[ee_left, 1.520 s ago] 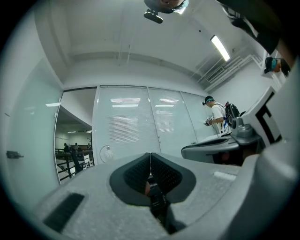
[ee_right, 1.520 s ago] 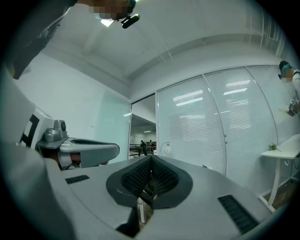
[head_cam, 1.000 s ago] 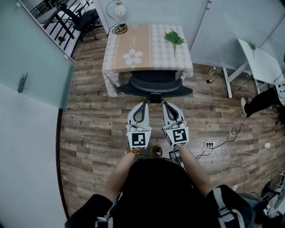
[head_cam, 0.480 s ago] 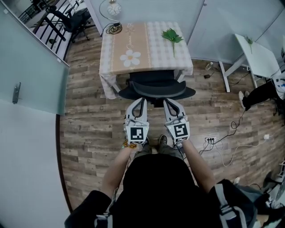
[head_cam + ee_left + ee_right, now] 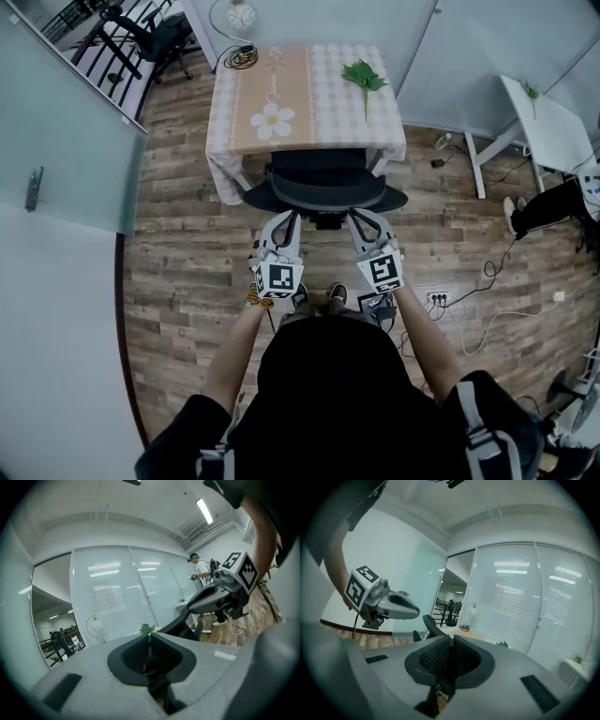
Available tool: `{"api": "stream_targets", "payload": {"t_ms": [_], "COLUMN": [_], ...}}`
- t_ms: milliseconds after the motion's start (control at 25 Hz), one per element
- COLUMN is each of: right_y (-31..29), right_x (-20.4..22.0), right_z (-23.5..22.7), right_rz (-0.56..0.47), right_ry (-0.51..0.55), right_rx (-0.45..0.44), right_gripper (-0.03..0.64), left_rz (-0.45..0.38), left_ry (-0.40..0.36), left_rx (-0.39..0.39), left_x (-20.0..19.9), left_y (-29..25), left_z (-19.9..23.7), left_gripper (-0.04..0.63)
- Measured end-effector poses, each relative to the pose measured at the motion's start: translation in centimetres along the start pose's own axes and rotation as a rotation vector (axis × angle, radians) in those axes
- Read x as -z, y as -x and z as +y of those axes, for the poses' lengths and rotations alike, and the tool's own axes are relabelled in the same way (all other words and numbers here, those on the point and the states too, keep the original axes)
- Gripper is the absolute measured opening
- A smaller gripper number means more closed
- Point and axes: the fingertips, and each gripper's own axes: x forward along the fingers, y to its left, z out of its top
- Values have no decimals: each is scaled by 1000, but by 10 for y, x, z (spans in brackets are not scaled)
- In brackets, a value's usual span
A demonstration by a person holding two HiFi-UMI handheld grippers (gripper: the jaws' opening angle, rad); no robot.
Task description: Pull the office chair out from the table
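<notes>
The chair (image 5: 325,185) at frame centre is hemmed by the table (image 5: 309,94) above, with open floor (image 5: 187,234) left and cables (image 5: 473,302) lower right.

- The room is bright all over, and I see no dark corners.
- A long lamp (image 5: 205,511) on the ceiling glows white in my left gripper view.
- Stripes of light shine back off the glass wall (image 5: 117,588).
- Both gripper views are round with black edges, and straight lines bend near the rim.
- Up close, my left gripper (image 5: 149,639) and right gripper (image 5: 451,641) look soft and fuzzy.
- From my head, the wood floor (image 5: 187,272) looks sharp, with only faint shadows.
</notes>
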Motion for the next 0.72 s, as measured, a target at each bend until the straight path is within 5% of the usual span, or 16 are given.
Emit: {"api": "stream_targets", "payload": {"t_ms": [400, 720], "right_y": [6, -12], "right_x": [28, 73], "right_z": [12, 18], "right_rz": [65, 224], "right_ry": [424, 533], "right_rx": [-220, -343], "right_gripper": [51, 77], "left_rz": [156, 211], "left_ry": [-179, -360], "left_rx": [166, 295], "left_x": [47, 63], "left_y": [-19, -30], "left_z": [-30, -43], "left_gripper": [25, 89]}}
